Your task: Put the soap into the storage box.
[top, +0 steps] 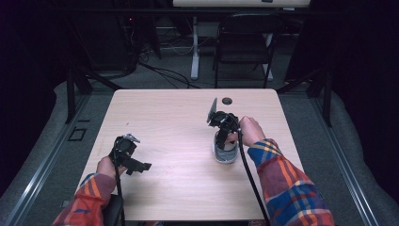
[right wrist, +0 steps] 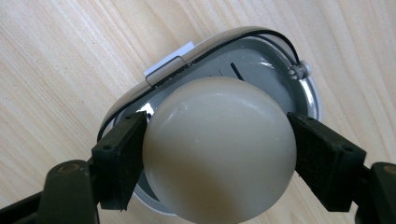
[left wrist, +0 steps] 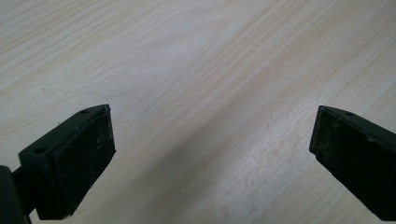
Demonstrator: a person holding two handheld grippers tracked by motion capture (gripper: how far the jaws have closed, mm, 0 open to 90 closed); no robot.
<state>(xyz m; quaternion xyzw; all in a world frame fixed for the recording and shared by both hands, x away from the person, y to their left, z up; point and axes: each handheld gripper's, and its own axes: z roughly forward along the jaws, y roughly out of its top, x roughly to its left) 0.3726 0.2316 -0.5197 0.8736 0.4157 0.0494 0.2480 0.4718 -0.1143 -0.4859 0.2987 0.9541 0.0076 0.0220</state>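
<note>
The left gripper [top: 126,155] hovers over the bare table [top: 174,122], jaws wide apart. At right, the right gripper [right wrist: 219,154] clamps a smooth cream ball [right wrist: 219,149] above a grey oval dish [right wrist: 306,93]. The ball looks rigid and slippery; grip across its widest part.
</note>
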